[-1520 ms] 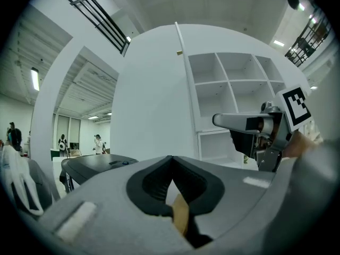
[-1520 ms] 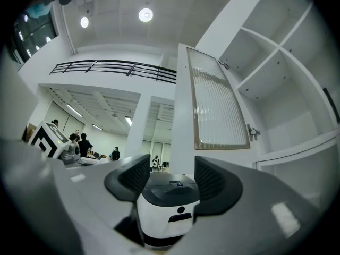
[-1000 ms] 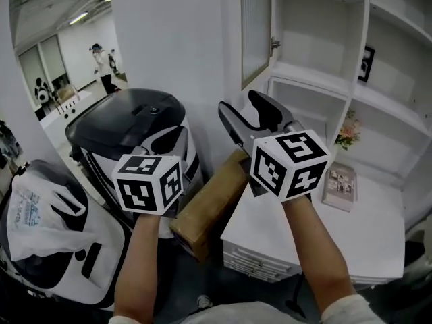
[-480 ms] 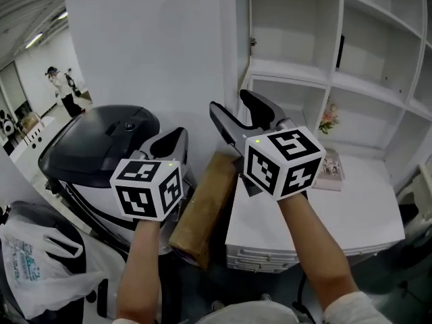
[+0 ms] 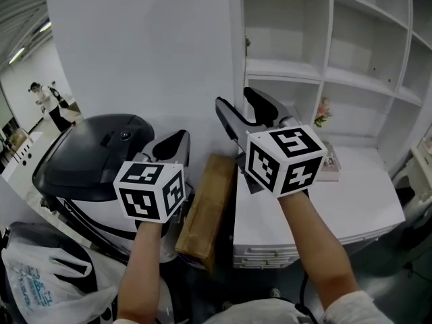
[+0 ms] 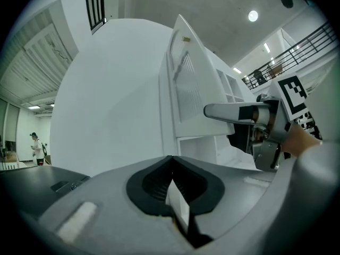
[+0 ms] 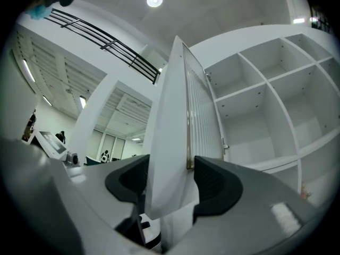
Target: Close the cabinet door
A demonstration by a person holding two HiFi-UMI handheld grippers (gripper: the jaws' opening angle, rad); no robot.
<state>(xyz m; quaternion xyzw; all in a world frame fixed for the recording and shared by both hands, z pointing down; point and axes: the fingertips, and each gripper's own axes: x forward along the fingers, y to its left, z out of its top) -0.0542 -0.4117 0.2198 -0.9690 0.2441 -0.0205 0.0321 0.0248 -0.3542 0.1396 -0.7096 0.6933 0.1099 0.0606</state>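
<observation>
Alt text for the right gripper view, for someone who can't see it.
The edge of the open white cabinet door stands between the right gripper's fingers, which have just been closing but are not clearly pressing it. White shelves stand to its right.

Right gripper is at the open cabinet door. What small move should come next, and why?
Probably finish closing the right gripper on the cabinet door. Its jaws have just been closing with the door's edge between them, but a slight gap seems to remain, and the door stands open.
</observation>
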